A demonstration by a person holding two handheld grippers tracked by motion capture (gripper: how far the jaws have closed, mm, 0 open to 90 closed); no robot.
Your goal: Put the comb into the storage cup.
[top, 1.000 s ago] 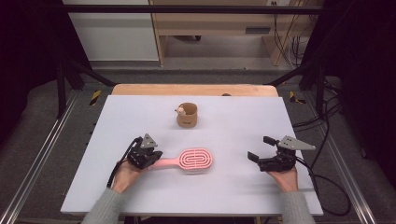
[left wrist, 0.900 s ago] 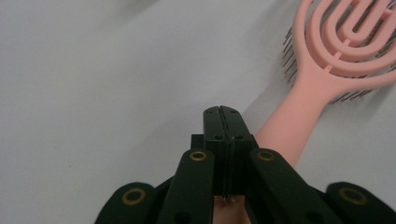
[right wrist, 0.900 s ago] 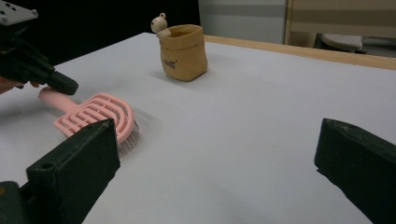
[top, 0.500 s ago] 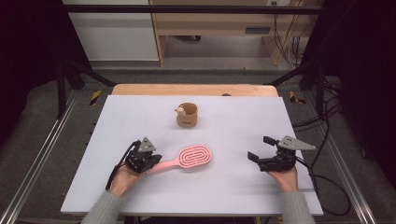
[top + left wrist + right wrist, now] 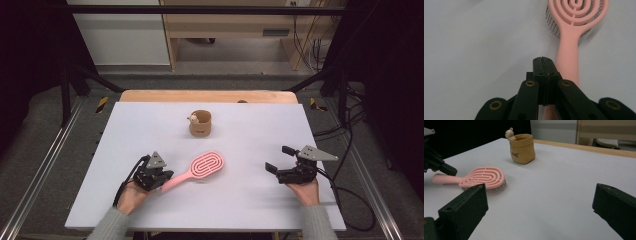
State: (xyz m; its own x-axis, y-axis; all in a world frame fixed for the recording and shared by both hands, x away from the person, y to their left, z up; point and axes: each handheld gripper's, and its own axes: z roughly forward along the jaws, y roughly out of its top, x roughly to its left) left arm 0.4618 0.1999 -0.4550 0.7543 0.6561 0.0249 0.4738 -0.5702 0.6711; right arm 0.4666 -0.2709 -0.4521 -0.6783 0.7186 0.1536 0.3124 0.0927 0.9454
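Left tongs (image 5: 542,60) pressed together above pink brush (image 5: 200,168) handle, nothing clamped; right tongs (image 5: 280,159) spread wide, empty, over tabletop (image 5: 240,205).

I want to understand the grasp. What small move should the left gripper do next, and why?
Probably open the jaws: the left gripper is shut with nothing between, and the pink hairbrush handle lies just beside it on the table, not held.

A lab test bay: a white table (image 5: 150,125) framed by metal rails (image 5: 40,165), black curtains (image 5: 30,50) at 9 and 3 o'clock, loose cables (image 5: 350,135), a wooden bench (image 5: 225,20) at 12.
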